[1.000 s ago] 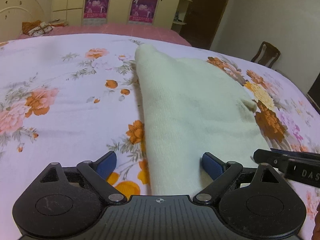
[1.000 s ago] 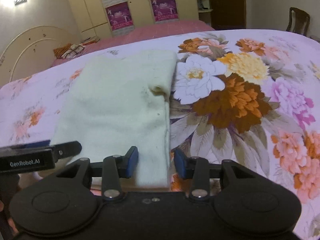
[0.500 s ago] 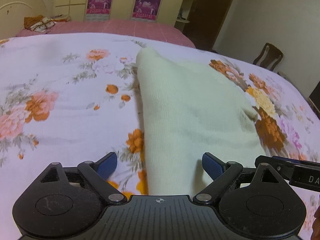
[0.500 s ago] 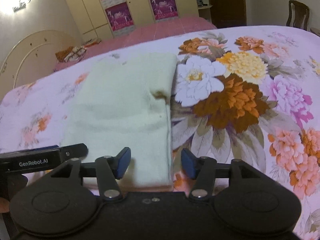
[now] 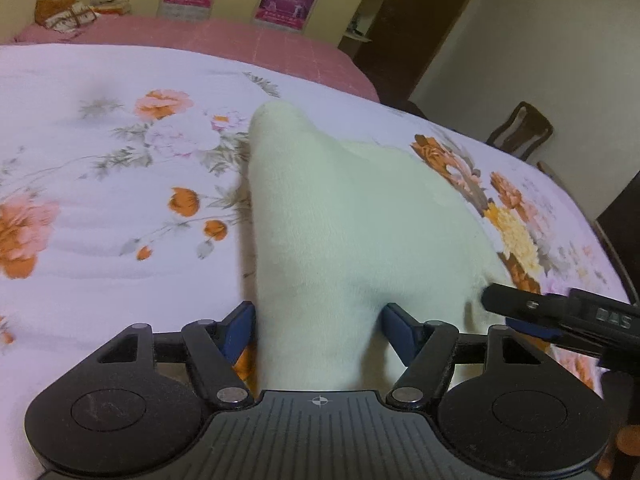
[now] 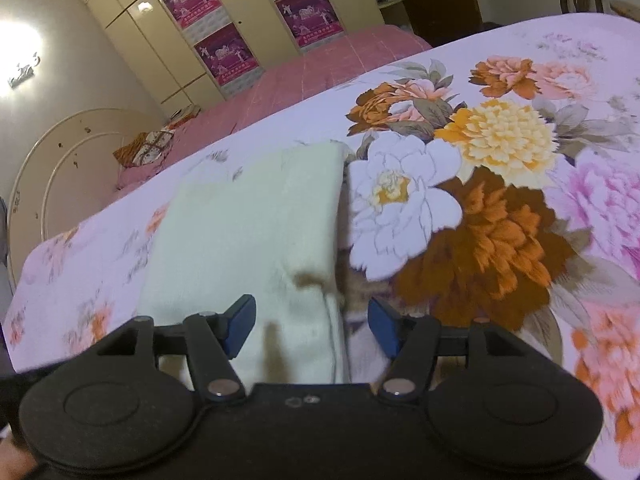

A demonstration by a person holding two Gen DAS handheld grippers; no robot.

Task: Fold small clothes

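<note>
The cream garment [image 5: 360,232] is laid flat on the flowered bed [image 5: 100,200] so that its near corners can be taken: the left gripper [image 5: 318,320] jaws are closing around one, the right gripper [image 6: 311,322] jaws are opening astride the other edge.

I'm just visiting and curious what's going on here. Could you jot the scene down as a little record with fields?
Setting: a bed with a floral bedsheet
Garment: a small cream knit garment lying on the sheet, partly folded
Left gripper: jaws closing around the garment's near end, cloth between the blue pads
Right gripper: jaws opening, the garment's right edge between them, pads clear of the cloth
Background: pink bedspread, wardrobe with posters, wooden chair
Task stage: folding under way, not finished
</note>
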